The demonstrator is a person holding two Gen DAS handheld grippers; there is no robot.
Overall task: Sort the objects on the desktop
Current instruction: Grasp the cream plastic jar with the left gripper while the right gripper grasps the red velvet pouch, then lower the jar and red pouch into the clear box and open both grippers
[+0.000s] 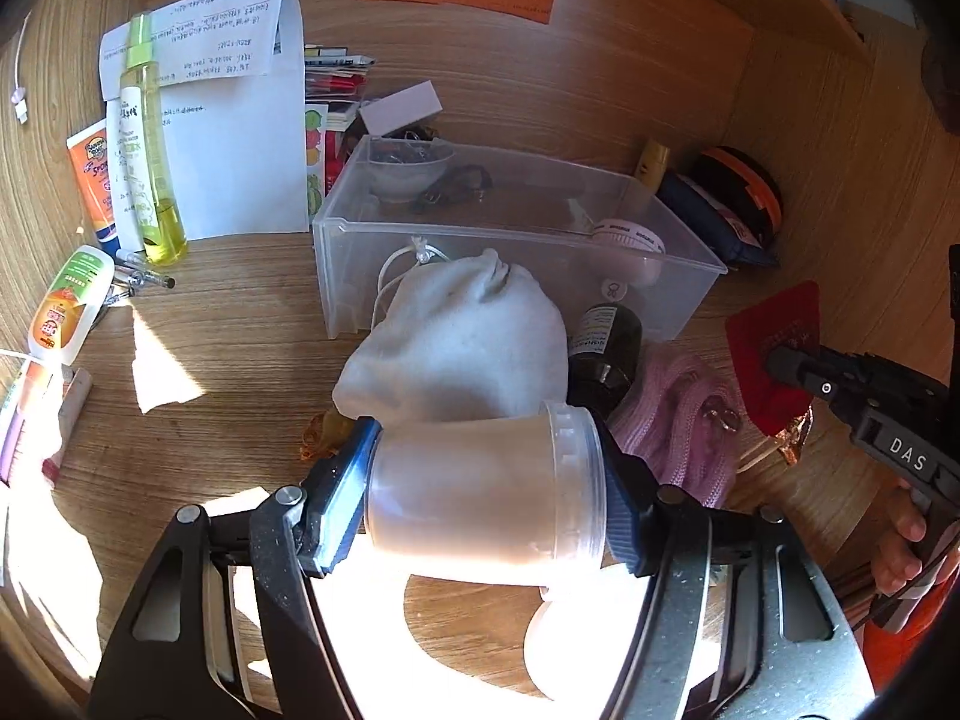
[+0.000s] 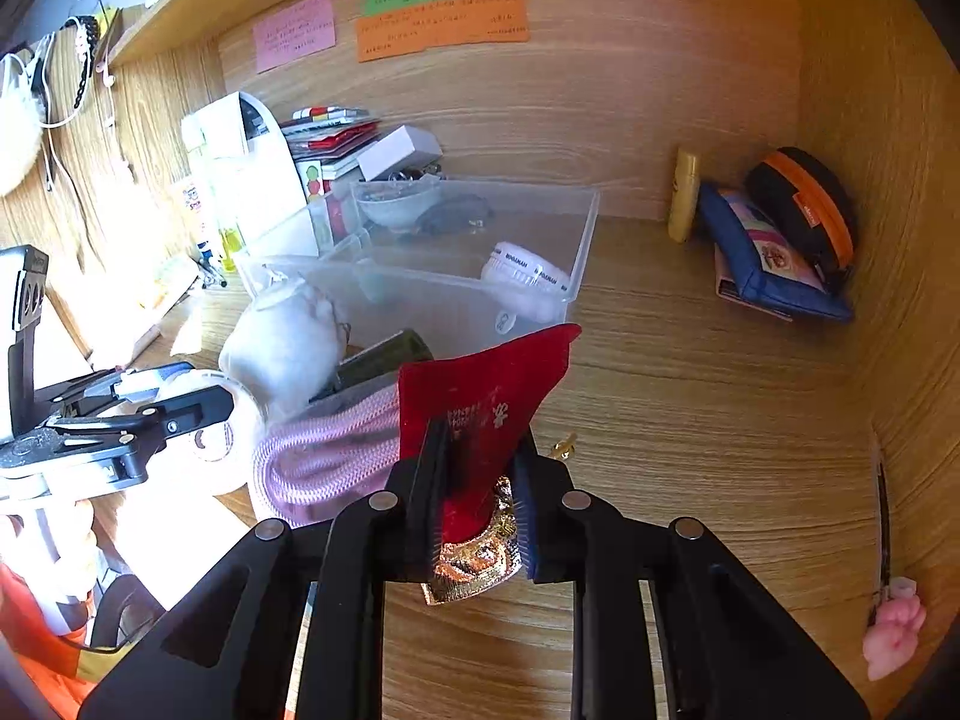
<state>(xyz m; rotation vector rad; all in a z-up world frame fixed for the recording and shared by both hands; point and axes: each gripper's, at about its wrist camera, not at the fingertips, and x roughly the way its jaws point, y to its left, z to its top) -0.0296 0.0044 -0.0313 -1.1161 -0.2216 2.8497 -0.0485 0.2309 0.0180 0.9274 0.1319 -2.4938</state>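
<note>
My left gripper (image 1: 486, 480) is shut on a translucent plastic jar (image 1: 480, 486) of pale powder, held on its side above the desk. Just beyond it lie a white drawstring pouch (image 1: 462, 336), a dark bottle (image 1: 606, 354) and a pink knitted item (image 1: 684, 420). My right gripper (image 2: 480, 480) is shut on a red pouch with gold trim (image 2: 480, 396), lifted over the desk; it also shows in the left wrist view (image 1: 774, 348). A clear plastic bin (image 1: 510, 228) behind holds a white bowl (image 1: 408, 168) and a small white fan (image 2: 528, 282).
At left stand a yellow spray bottle (image 1: 150, 138), an orange sunscreen tube (image 1: 93, 180), a white tube (image 1: 69, 306) and paper sheets (image 1: 234, 120). At back right lean a blue pouch (image 2: 762, 264), a black-orange case (image 2: 804, 204) and a yellow tube (image 2: 684, 192). Sticky notes (image 2: 444, 24) hang on the back wall.
</note>
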